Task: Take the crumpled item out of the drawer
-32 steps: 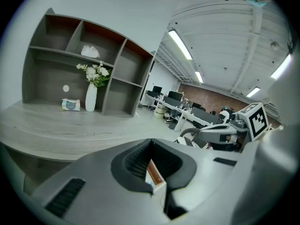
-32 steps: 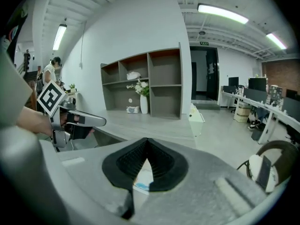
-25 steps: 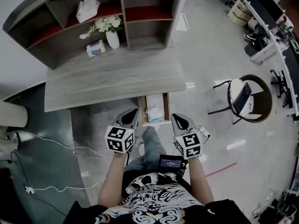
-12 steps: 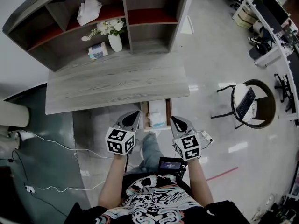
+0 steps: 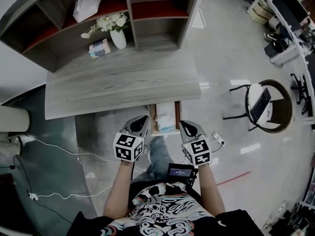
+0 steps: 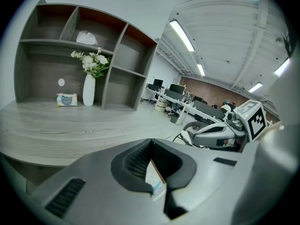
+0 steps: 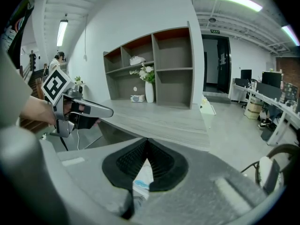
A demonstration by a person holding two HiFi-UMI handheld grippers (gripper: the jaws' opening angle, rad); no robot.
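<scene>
An open drawer (image 5: 175,115) sticks out from under the front edge of the grey wooden desk (image 5: 118,85). In it lies a white crumpled item (image 5: 165,116) with a light blue edge. My left gripper (image 5: 141,118) hangs shut just left of the drawer's front. My right gripper (image 5: 182,125) hangs shut just right of it. Neither holds anything. In the left gripper view the jaws of the left gripper (image 6: 150,142) meet at the tips, and the drawer's contents (image 6: 153,181) show below them. The right gripper (image 7: 146,143) looks the same, with the white item (image 7: 140,176) below it.
A shelf unit at the desk's back holds a white vase of flowers (image 5: 117,37), a tissue pack (image 5: 100,48) and crumpled white paper (image 5: 86,5). A round chair with a laptop (image 5: 263,103) stands to the right. Cables (image 5: 54,151) trail over the floor at left.
The head view has shifted slightly. Both grippers stay beside the drawer's front, with their jaws as before.
</scene>
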